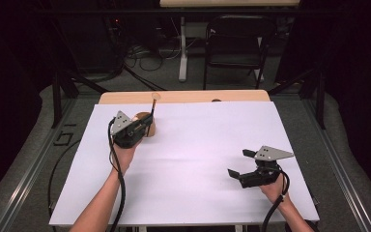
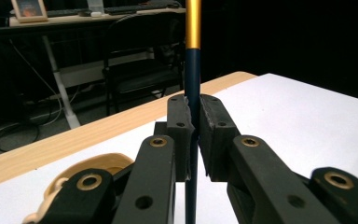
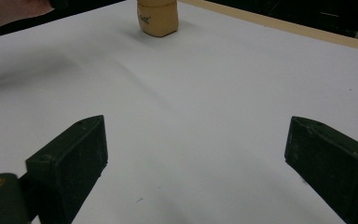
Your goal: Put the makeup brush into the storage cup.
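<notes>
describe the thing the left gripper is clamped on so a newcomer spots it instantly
On the white sheet covering the table, look to its far left corner, where the left gripper sits by a tan wooden holder. Between its jaws stands a thin upright stick, navy below and gold above, the only slender thing there.

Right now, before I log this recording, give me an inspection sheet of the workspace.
Surface: white sheet over a wooden table, flat and bare in the middle.
Job's things: dark blue stick with a gold upper part, upright; tan wooden holder beside the left gripper.
Clutter: nothing seen.
Grippers: left gripper shut on the stick; right gripper open, low above the sheet, holding nothing.
Cables: one black cable trails along the left forearm, another from the right gripper; more cables on the floor beyond.
Surroundings: black folding chair and desk legs beyond the table; dark room.
</notes>
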Demonstrator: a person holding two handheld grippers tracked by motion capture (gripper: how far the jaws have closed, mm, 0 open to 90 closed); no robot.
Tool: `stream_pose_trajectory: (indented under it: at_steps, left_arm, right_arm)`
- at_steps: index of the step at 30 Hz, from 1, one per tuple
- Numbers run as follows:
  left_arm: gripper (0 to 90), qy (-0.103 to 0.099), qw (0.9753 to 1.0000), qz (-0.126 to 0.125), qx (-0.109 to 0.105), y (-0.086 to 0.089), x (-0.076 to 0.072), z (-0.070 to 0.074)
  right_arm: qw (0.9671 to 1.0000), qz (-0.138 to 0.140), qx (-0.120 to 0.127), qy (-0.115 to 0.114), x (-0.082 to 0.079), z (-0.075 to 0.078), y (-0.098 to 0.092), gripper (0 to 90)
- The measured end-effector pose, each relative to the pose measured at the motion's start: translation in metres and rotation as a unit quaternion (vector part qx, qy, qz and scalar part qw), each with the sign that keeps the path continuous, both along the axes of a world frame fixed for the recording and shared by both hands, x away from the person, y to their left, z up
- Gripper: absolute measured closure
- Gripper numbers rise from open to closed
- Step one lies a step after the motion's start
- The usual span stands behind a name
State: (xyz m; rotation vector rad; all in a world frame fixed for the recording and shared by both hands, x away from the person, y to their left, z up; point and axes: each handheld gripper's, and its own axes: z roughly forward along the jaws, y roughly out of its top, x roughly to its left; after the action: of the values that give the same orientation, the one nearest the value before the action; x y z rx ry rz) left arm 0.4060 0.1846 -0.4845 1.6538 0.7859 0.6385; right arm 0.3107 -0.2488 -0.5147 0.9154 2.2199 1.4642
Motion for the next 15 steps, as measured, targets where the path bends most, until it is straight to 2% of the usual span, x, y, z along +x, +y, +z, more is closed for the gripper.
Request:
stream_pose_trajectory:
  at_steps: [12, 15]
  left_arm:
    - [83.7, -0.012, 0.9997, 0.020, -0.006, 0.004, 0.011, 0.004]
    - [83.7, -0.021, 0.9994, 0.027, -0.004, 0.004, 0.014, 0.005]
  right_arm:
    - [1.0000, -0.004, 0.005, 0.004, 0.000, -0.003, -0.001, 5.7]
    - [1.0000, -0.005, 0.006, 0.004, 0.000, -0.004, -0.002, 5.7]
